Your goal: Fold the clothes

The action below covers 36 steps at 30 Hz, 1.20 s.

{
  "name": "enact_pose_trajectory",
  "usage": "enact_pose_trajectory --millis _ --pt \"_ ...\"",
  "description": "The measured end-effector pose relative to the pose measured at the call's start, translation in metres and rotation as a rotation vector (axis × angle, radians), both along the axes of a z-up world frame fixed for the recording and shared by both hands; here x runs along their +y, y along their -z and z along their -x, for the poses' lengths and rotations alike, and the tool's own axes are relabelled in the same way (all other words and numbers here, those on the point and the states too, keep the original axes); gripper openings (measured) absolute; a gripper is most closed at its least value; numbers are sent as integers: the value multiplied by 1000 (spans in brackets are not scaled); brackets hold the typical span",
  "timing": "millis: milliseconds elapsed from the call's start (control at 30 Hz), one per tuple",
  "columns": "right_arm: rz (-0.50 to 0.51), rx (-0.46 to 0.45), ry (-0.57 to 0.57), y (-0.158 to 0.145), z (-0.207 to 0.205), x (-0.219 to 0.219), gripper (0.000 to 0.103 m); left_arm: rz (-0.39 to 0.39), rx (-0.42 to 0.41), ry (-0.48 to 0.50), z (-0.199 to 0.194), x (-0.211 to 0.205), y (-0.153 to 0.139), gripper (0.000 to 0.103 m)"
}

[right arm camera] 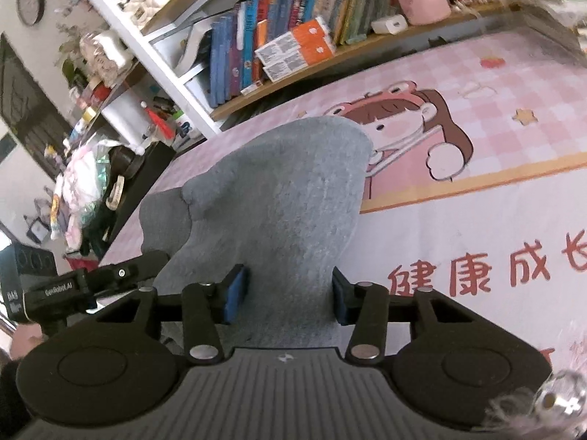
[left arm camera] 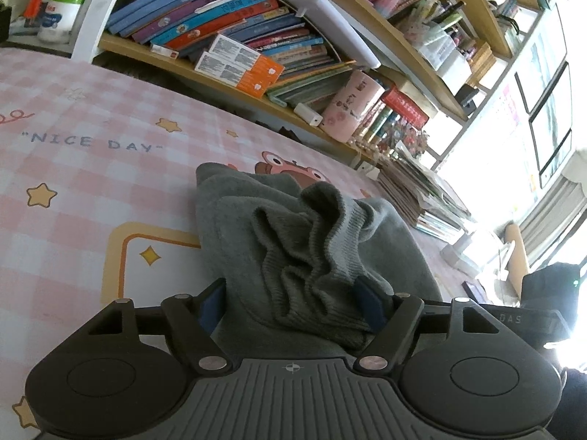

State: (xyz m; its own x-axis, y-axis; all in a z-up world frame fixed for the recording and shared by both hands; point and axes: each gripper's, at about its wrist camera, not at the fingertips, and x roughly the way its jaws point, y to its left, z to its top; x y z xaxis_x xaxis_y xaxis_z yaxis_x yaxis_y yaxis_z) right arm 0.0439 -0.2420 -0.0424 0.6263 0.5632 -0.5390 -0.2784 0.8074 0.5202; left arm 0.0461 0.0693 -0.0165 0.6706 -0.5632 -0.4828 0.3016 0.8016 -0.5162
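Two grippers are in my hands, each seen from its own wrist camera. My left gripper [left arm camera: 293,302] has its jaws set wide, with a bunched grey ribbed cuff [left arm camera: 315,256] of the garment lying between the blue pads [left arm camera: 368,302]. The right-hand pad touches the ribbing; the left-hand pad stands just beside the cloth, and I cannot tell if it presses on it. My right gripper [right arm camera: 284,299] has its jaws part open, with flat grey cloth lying between and beneath its pads [right arm camera: 234,295]; both pads sit at the edges of that strip, and I cannot tell whether they pinch it.

The garment [right arm camera: 279,190] is grey fleece, spread on a pink checked sheet [left arm camera: 91,183]. From the right view it runs away from the gripper as a broad smooth panel with a rounded far edge. From the left view it is heaped in soft folds, the cuff on top.

The sheet carries stars, the words "NICE DAY", and a cartoon girl [right arm camera: 407,128]. Beyond the sheet's far edge stands a bookshelf [left arm camera: 234,33] packed with books. The left gripper's body [right arm camera: 69,286] shows at the left edge of the right view.
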Motion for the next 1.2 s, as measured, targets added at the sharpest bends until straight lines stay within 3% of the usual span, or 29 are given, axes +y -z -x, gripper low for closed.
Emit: enact_pose_trajectory --millis 100,200,400,700,1200 --pt "48 -51 -9 -6 6 6 36 -17 -32 3 5 -3 -5 60" --pt "92 -98 -13 -13 11 11 34 -12 -54 6 8 -1 -10 55" --pt "125 -152 -25 -28 12 14 33 12 -58 18 3 -1 -17 55" --pt "143 -207 -47 -45 -11 25 33 -6 -128 18 -13 -1 -34 51" --pt "137 -261 -70 -60 -98 42 33 -118 -217 -11 -87 5 -58 51"
